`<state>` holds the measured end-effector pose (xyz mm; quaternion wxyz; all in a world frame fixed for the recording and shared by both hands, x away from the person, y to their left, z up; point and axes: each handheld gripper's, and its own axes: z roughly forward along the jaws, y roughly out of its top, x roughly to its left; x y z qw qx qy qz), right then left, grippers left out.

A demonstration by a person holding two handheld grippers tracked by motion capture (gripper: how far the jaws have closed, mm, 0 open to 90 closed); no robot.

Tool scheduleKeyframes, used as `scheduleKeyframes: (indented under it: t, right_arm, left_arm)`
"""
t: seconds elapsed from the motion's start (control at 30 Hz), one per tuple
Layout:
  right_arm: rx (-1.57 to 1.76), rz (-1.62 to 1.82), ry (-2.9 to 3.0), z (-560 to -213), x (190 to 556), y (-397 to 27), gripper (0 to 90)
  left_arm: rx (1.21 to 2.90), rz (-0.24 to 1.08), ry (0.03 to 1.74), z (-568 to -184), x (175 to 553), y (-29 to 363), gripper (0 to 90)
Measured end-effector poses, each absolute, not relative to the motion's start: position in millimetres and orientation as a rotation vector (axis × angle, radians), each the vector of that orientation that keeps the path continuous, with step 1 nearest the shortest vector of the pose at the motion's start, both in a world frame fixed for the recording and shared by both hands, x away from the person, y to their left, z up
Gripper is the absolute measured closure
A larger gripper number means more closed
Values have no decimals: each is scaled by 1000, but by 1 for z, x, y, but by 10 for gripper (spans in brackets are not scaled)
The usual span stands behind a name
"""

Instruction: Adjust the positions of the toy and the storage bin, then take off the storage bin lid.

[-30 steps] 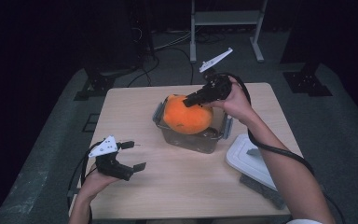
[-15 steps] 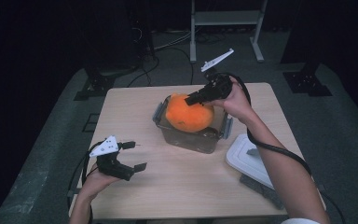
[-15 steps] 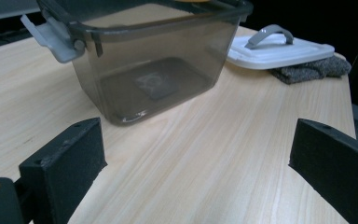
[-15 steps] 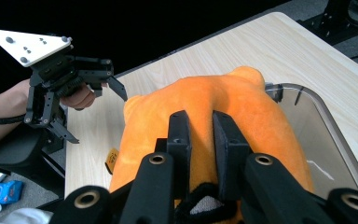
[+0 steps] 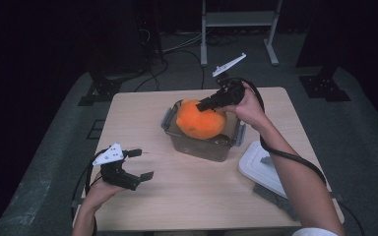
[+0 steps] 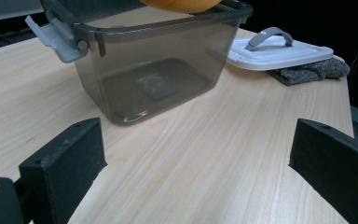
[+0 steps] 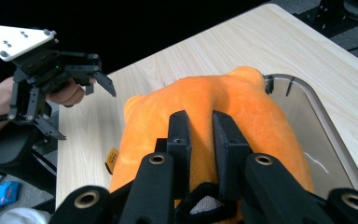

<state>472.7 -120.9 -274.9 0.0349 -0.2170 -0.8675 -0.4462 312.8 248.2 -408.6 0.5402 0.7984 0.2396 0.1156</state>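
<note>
A plush orange toy [image 5: 201, 119] of soft matt cloth, a glossy smoky plastic container [image 6: 158, 70], a pale wood-grain table [image 5: 197, 196].

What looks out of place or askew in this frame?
Only the orange plush toy: it bulges above the rim of the grey container instead of sitting inside, pinched by the right gripper. The white lid lies off beside it, partly on a grey cloth.
</note>
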Motion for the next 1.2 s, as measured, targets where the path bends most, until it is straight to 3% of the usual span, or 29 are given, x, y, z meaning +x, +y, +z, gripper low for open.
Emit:
scheduleKeyframes:
  t: [0.7, 1.2]
  right_arm:
    - [-713, -1361, -2666, -291, 487, -120, 777]
    - [-781, -1282, -2667, -322, 500, -113, 775]
  left_arm:
    - [1893, 280, 577, -407, 306, 252, 26]
    - [1885, 283, 576, -406, 306, 253, 26]
